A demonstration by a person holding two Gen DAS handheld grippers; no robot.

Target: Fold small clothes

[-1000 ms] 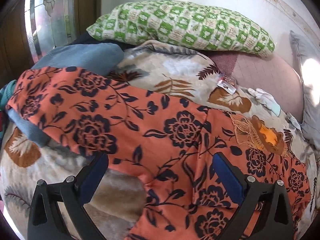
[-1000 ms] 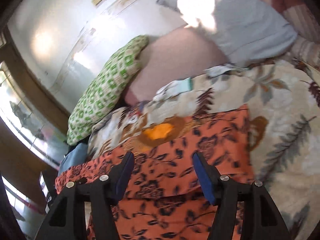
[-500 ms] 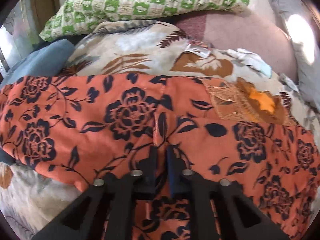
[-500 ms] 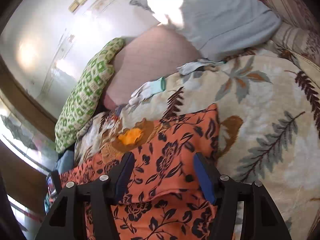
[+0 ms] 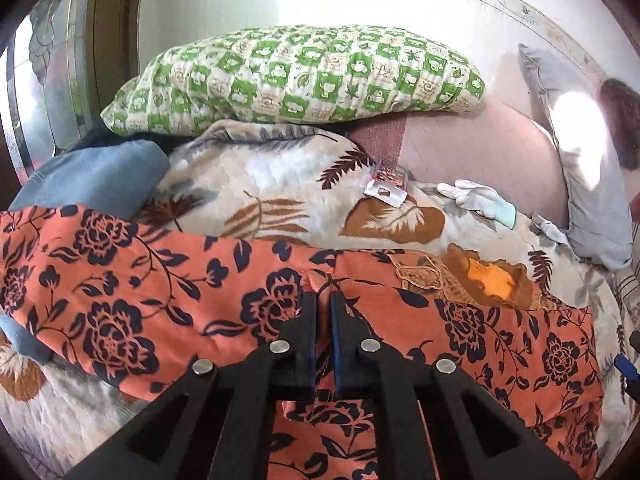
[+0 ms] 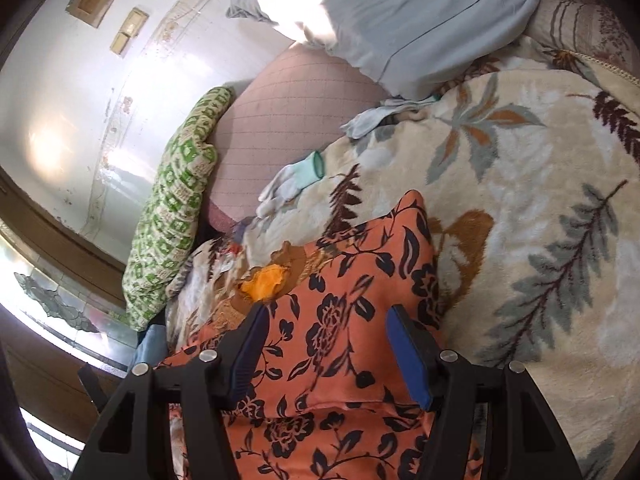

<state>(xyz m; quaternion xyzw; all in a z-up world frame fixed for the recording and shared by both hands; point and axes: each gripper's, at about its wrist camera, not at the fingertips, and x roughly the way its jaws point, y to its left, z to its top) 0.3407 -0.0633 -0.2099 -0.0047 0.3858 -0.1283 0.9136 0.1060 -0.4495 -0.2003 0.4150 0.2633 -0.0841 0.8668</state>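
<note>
So, left wrist view first: the left gripper [image 5: 323,300] has its fingers pressed together on a small pinch of the orange garment [image 5: 160,292], about mid-way along its far edge, and the cloth pokes up in a little ridge between the tips. The garment lies spread across the blanket [image 5: 280,184] on the bed, with a pillow [image 5: 296,80] behind it and a glove [image 5: 476,200] off to the right. Looks like thin, floppy fabric, light and probably a bit slick, so I'd guess a small pinch can slide out if tugged hard. Right wrist view: the right gripper [image 6: 326,346] is spread wide, fingers on either side of the garment's [image 6: 352,320] end near its corner, not gripping. I'd take hold at that corner or the hem, where the doubled cloth gives more to bite on.
</note>
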